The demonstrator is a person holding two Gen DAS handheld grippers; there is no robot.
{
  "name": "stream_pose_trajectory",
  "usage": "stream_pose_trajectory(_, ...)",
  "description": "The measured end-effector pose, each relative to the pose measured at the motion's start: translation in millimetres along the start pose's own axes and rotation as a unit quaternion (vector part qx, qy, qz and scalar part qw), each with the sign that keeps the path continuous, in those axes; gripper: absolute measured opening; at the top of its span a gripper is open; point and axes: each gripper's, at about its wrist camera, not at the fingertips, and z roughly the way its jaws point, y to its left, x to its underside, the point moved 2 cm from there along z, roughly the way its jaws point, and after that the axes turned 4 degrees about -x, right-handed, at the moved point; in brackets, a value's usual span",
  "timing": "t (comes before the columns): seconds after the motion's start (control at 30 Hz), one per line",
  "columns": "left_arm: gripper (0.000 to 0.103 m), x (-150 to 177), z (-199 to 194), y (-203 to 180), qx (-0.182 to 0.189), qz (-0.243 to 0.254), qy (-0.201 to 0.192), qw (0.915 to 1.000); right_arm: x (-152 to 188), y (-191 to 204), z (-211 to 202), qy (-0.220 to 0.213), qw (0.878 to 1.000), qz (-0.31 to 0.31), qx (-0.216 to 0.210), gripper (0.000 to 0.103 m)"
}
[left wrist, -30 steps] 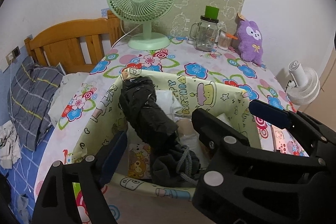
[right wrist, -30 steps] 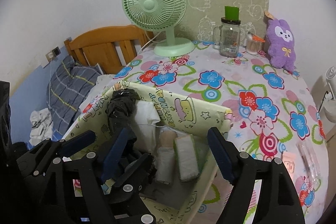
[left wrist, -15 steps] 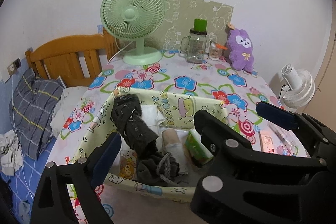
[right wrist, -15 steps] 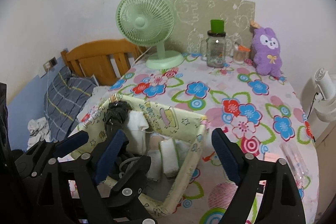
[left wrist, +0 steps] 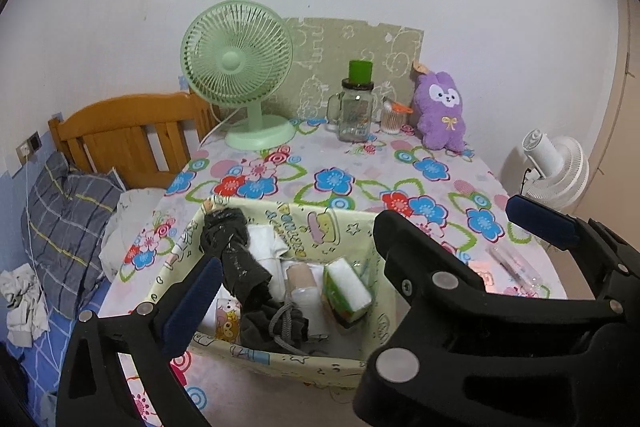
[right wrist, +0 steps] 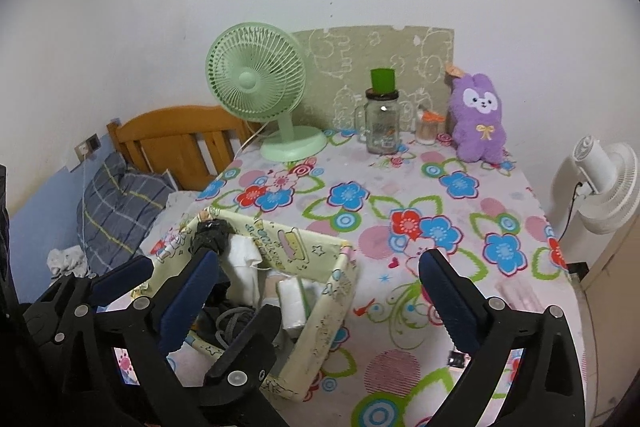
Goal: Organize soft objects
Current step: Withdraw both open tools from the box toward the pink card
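Change: we have drawn both grippers back from the fabric bin (left wrist: 280,359).
Left gripper (left wrist: 352,255): jaws spread, empty.
Right gripper (right wrist: 316,279): jaws spread, empty.
Bin: soft items packed upright, saving room.

Surface: a table (right wrist: 400,383) under a flowered cloth, with red, blue and pink blooms.
Near left: a pale yellow fabric bin (left wrist: 304,363) printed with cartoons stands on the cloth by the table's left edge.
Back edge, left: a green desk fan (right wrist: 256,83) on its round base.
Back edge, middle: a glass mug jar (right wrist: 381,123) with a green cap, and just beside it a small clear jar (right wrist: 426,131).
Back edge, right: a purple plush toy (right wrist: 478,119), upright.
Near right: a clear plastic packet (left wrist: 516,267) lies flat.
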Motion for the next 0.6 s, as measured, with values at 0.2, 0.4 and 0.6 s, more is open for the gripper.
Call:
stream_pose_trajectory(0.2,0.103,-6.1,-13.1,-9.2,0.008,0.006,-0.015,0.9998,-4.8,-5.0,-18.6,-0.016,1.0,0.0,0.008,0.103)
stream_pose_trajectory(0.4,0.103,-9.4,-25.6,-17.5,0.011,0.014,-0.03,0.9994,-7.8,-10.0,-34.2,-0.027,1.0,-0.002,0.014,0.103)
stream_pose_trajectory(0.6,0.103,-9.9,-33.7,-29.8,0.017,0.024,-0.04,0.9988,-7.4,-18.5,-49.8,-0.043,0.999,-0.001,0.026,0.103)
